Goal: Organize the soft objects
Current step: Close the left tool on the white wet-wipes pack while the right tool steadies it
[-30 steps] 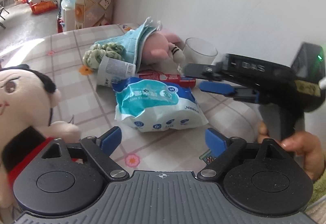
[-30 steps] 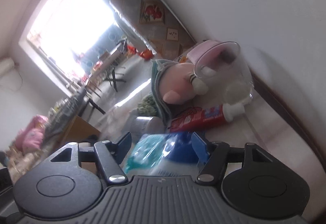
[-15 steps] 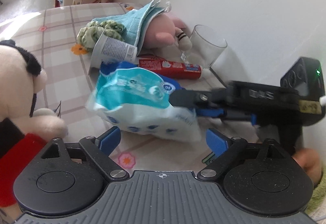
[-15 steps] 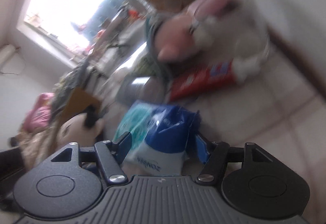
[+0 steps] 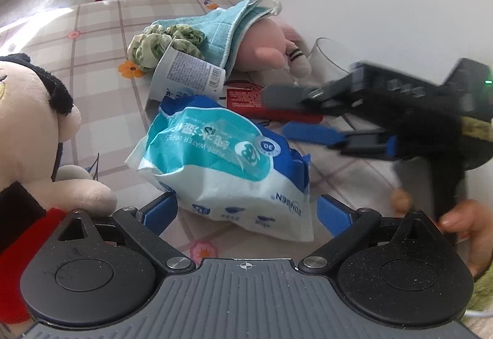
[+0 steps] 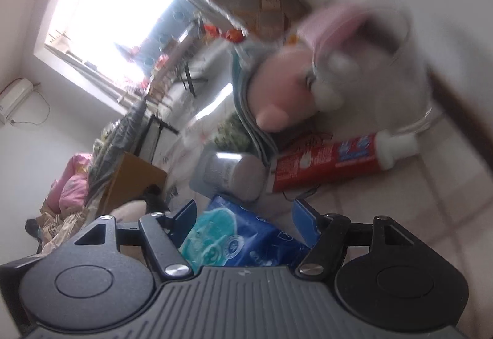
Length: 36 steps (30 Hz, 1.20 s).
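Between my left gripper's (image 5: pixel 245 211) blue pads sits the near end of the wipes pack (image 5: pixel 228 166), flat on the checked tablecloth (image 5: pixel 92 40). The jaws are wide apart and opening further, and neither pad presses the wrapper. I judge I have framed the pack this way so I can close on its short end.

My right gripper (image 5: pixel 295 115) hangs just past the pack's far edge, over the red toothpaste tube (image 6: pixel 326 163). Its jaws are parting too. From its own camera the pack's blue end lies low between the fingers, but the pads look clear of it, so I read that as a release.

Beyond lie a tipped white cup (image 5: pixel 188 77), a green scrunchie (image 5: pixel 160 43), a teal cloth (image 5: pixel 228 25) draped over a pink plush (image 5: pixel 268 43), and a clear glass (image 5: pixel 329 55) by the wall. A dark-haired doll (image 5: pixel 27 129) leans at my left.

Half a second ago the right gripper reached across the pack's right end, which rode higher; now the pack has settled and that gripper has drawn back.
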Each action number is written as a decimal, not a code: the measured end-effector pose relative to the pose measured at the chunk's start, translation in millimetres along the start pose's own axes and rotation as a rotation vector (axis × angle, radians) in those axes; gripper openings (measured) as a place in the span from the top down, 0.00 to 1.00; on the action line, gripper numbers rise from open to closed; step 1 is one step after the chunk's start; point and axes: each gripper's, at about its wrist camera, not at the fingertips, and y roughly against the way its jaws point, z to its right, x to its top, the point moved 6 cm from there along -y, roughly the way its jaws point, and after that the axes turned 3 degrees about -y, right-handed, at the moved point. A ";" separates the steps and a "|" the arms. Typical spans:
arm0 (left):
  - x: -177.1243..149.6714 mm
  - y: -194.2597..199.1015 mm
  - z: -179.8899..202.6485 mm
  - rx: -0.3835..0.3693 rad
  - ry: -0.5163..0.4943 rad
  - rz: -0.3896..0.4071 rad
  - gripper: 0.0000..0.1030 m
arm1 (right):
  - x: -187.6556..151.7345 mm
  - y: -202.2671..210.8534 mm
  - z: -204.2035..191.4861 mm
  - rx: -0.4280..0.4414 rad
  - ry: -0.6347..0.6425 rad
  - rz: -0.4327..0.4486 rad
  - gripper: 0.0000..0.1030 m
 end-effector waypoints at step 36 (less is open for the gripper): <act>-33.7 30.8 20.9 0.057 -0.048 -0.083 0.02 | -80.3 45.1 -11.8 0.190 -0.175 -0.047 0.24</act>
